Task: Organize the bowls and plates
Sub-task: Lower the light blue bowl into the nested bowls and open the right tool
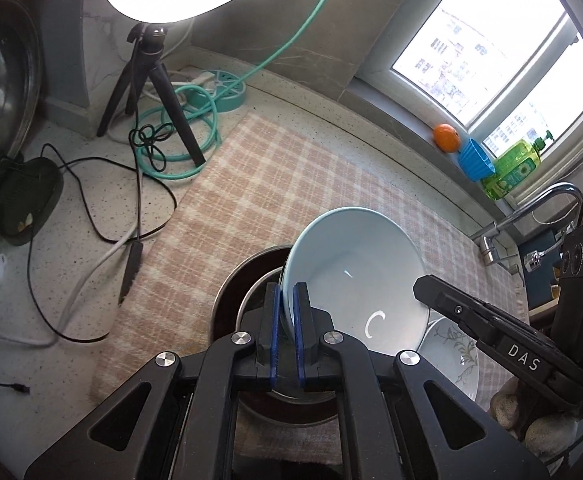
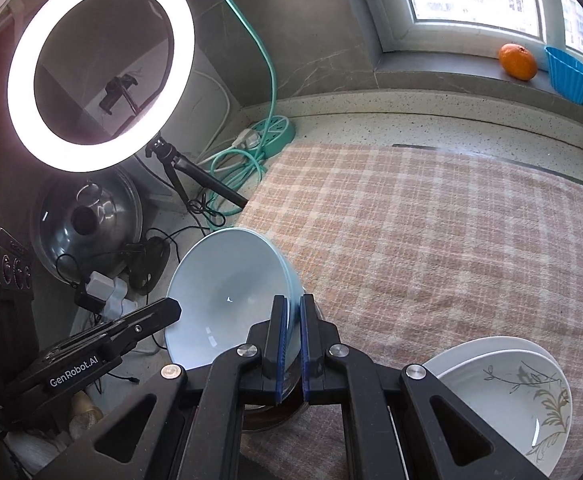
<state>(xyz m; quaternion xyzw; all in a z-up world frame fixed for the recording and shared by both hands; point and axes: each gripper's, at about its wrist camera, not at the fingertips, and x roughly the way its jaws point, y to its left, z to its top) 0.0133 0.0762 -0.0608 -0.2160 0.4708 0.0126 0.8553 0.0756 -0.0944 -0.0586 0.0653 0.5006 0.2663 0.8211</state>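
Jaws pinch opposite rims — pale-blue bowl (image 1: pixel 355 276) tilted.

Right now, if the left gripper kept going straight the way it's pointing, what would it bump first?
Probably the checkered cloth. The left gripper is shut on the pale blue bowl rim and points down at bare cloth past it; depth is hard to judge.

pale-blue bowl (image 1: pixel 355 276): glossy ceramic | checked cloth (image 2: pixel 431 232): woven, matt | pot lid (image 2: pixel 87 220): shiny metal
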